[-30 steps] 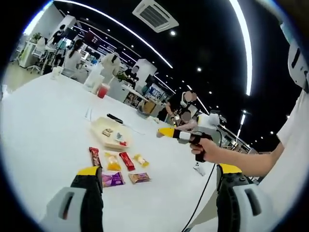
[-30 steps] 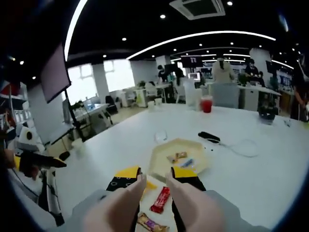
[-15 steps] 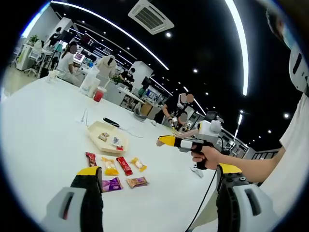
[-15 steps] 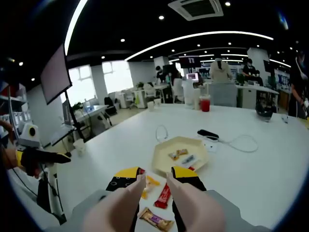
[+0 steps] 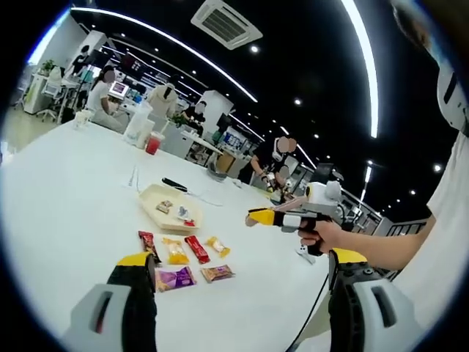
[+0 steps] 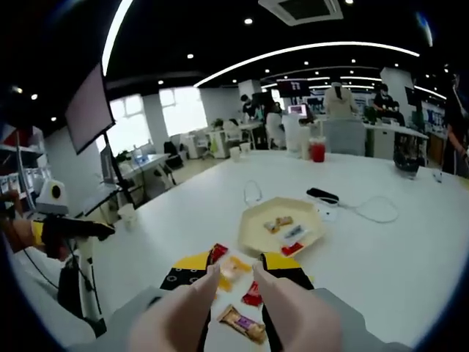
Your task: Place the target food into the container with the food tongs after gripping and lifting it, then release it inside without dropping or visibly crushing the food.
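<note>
Several wrapped snacks (image 5: pixel 196 249) lie in two rows on the white table (image 5: pixel 66 191), just in front of a pale yellow hexagonal tray (image 5: pixel 150 196) that holds a few small snacks. My left gripper (image 5: pixel 242 275) hangs open above the table's near edge, jaws wide apart and empty. A hand holds my right gripper (image 5: pixel 254 217) above the table, right of the snacks. In the right gripper view, my right gripper (image 6: pixel 236 270) holds pale food tongs (image 6: pixel 293 315); the tong arms stand apart over a yellow snack (image 6: pixel 234 268), with the tray (image 6: pixel 260 227) beyond.
A red drink cup (image 5: pixel 155 141) and white containers stand far back. A black device (image 6: pixel 322 195) with a white cable (image 6: pixel 374 213) lies behind the tray. My left gripper (image 6: pixel 73 229) shows at the left edge. People work at distant desks.
My right gripper has come a little closer over the snack rows, which now show between the tong arms. Snacks and tray have not moved. My left gripper stays open.
</note>
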A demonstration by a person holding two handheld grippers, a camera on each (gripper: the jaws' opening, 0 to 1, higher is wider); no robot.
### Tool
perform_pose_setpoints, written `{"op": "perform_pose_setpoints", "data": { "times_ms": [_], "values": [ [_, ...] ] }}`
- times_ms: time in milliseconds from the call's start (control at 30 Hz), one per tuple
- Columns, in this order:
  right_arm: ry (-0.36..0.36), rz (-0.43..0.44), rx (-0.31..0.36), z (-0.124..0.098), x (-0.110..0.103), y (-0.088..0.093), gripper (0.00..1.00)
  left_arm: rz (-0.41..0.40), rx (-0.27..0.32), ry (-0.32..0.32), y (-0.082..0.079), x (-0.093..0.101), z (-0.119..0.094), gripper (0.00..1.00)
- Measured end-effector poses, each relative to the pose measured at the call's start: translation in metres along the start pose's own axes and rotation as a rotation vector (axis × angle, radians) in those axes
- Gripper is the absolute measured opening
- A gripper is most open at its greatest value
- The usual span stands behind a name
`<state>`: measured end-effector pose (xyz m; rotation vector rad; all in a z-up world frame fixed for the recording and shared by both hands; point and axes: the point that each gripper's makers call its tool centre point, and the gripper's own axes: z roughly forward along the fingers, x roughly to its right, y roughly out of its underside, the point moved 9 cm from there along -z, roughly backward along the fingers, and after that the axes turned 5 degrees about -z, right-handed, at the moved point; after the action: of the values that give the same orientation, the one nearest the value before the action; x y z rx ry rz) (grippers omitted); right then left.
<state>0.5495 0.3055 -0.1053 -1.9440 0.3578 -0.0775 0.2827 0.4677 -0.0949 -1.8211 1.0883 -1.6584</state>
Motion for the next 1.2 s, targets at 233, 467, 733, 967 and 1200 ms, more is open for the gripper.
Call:
{"op": "perform_pose_setpoints", "data": {
  "times_ms": [233, 467, 733, 967, 1200],
  "values": [
    [-0.023, -0.001, -0.014, -0.003, -0.009, 0.007, 0.25, -0.017, 0.037, -0.023, 0.007, 0.003, -0.012, 0.99],
    [-0.021, 0.02, 0.001, -0.008, -0.006, 0.009, 0.26, -0.019, 0.026, -0.021, 0.011, 0.002, -0.007, 0.99],
    [-0.034, 0.026, 0.007, -0.013, -0.007, 0.017, 0.27, -0.011, 0.015, -0.004, 0.009, 0.003, 0.001, 0.99],
    [-0.053, 0.009, -0.006, -0.012, -0.006, 0.021, 0.27, 0.011, 0.001, -0.006, 0.004, 0.006, -0.001, 0.99],
    [-0.078, -0.049, -0.026, -0.01, -0.004, 0.029, 0.27, 0.005, -0.031, -0.011, 0.007, -0.001, 0.0, 0.99]
  ]
}}
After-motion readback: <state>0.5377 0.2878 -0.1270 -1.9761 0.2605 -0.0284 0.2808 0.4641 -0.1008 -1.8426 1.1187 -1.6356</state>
